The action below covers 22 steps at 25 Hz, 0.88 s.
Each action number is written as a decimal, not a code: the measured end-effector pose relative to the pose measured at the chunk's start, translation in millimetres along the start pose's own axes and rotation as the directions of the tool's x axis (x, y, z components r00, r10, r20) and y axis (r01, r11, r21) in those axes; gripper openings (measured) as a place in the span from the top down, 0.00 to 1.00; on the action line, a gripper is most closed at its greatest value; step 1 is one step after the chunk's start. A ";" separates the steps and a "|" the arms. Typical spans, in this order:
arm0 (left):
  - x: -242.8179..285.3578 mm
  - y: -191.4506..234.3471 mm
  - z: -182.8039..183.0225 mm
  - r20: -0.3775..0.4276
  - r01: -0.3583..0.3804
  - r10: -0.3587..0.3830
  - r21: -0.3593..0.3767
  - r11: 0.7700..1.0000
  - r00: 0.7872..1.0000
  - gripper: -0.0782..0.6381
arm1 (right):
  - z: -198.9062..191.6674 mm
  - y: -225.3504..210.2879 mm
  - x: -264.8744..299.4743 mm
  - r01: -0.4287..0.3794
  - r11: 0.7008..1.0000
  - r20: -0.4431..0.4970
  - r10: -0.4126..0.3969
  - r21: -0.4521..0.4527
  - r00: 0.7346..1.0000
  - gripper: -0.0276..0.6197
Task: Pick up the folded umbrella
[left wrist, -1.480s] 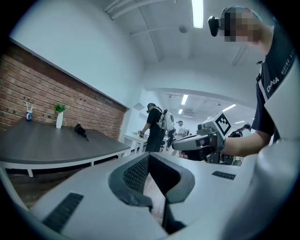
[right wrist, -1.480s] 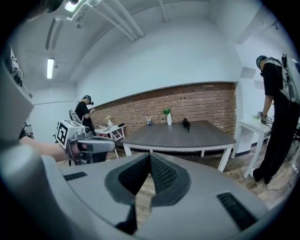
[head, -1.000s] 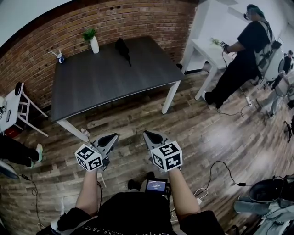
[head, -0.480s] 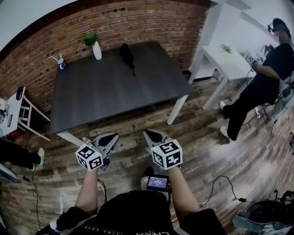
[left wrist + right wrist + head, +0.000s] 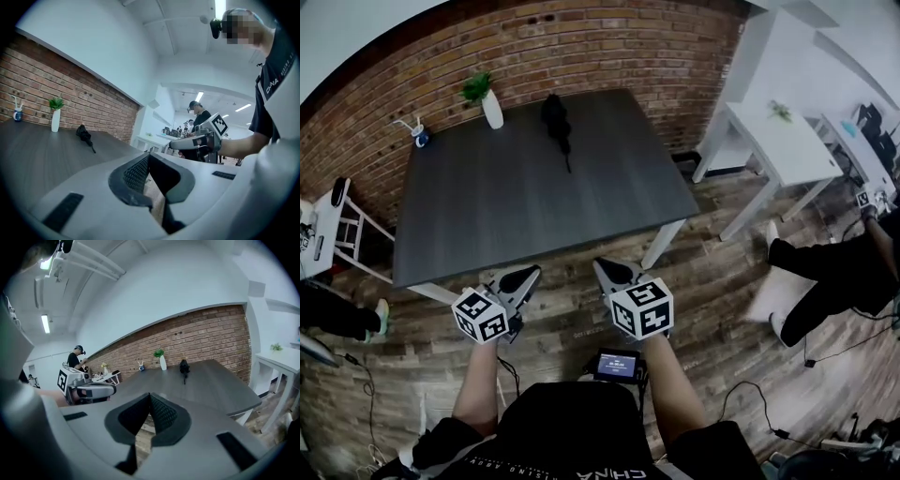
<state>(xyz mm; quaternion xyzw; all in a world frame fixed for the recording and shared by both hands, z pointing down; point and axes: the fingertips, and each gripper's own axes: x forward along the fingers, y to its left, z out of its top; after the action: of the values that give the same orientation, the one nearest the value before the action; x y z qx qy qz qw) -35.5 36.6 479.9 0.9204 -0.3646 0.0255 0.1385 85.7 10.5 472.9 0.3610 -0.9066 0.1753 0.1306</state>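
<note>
A black folded umbrella (image 5: pixel 556 122) lies on the far part of the dark grey table (image 5: pixel 534 206), near the brick wall; it also shows small in the left gripper view (image 5: pixel 85 135) and in the right gripper view (image 5: pixel 183 367). My left gripper (image 5: pixel 528 275) and right gripper (image 5: pixel 604 268) hang side by side over the floor just short of the table's near edge, both pointing at the table. Each is shut with nothing between its jaws (image 5: pixel 149 159) (image 5: pixel 150 404). The umbrella is a full table length away from both.
A white vase with a green plant (image 5: pixel 490 106) and a small cup (image 5: pixel 421 138) stand at the table's far left. A white table (image 5: pixel 778 145) stands to the right, with a person (image 5: pixel 844 272) seated beyond it. A white stool (image 5: pixel 333 230) is at the left.
I have walked toward the table: it now sits closer and larger in the head view, and both grippers have reached its near edge. The person at the right has slid out to the frame's edge.
</note>
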 end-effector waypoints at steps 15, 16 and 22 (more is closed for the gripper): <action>57.7 62.7 2.9 -0.030 -0.028 0.027 -0.021 0.999 0.999 0.89 | 15.8 -65.6 63.4 -0.040 0.998 -0.021 0.041 0.045 0.999 0.95; 63.2 70.8 4.0 -0.027 -0.024 0.024 -0.023 0.999 0.999 0.89 | 18.1 -70.9 70.6 -0.036 0.998 -0.023 0.037 0.046 0.999 0.95; 100.1 136.2 21.0 -0.011 0.002 -0.003 -0.029 1.000 1.000 0.89 | 46.0 -104.7 126.9 -0.003 0.999 -0.039 0.004 0.038 0.999 0.95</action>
<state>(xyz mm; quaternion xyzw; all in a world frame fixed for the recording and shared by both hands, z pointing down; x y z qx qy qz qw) -55.6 -130.3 506.7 0.9186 -0.3631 0.0251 0.1541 64.4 -156.7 500.8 0.3585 -0.9010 0.1994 0.1410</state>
